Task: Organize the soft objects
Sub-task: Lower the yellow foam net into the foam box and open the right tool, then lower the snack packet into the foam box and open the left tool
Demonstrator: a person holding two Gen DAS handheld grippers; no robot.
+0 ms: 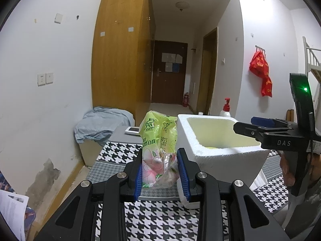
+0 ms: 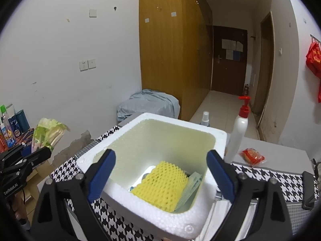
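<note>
My left gripper (image 1: pixel 160 160) is shut on a green and pink plastic tissue pack (image 1: pixel 159 140), held upright just left of the white foam box (image 1: pixel 212 150). The pack also shows at the left of the right wrist view (image 2: pixel 48 134). My right gripper (image 2: pixel 160 164) is open and empty, hovering over the foam box (image 2: pixel 144 210). Inside the box lie a yellow foam net (image 2: pixel 162 184) and a pale green item (image 2: pixel 192 182). The right gripper also shows in the left wrist view (image 1: pixel 246 128) above the box's right side.
The box stands on a houndstooth cloth (image 1: pixel 160 217) on a table. A white pump bottle (image 2: pixel 238 128), a small spray bottle (image 2: pixel 205 118) and a red packet (image 2: pixel 251 156) are behind the box. A black phone (image 2: pixel 309 190) lies at the right. Bottles (image 2: pixel 12 124) stand far left.
</note>
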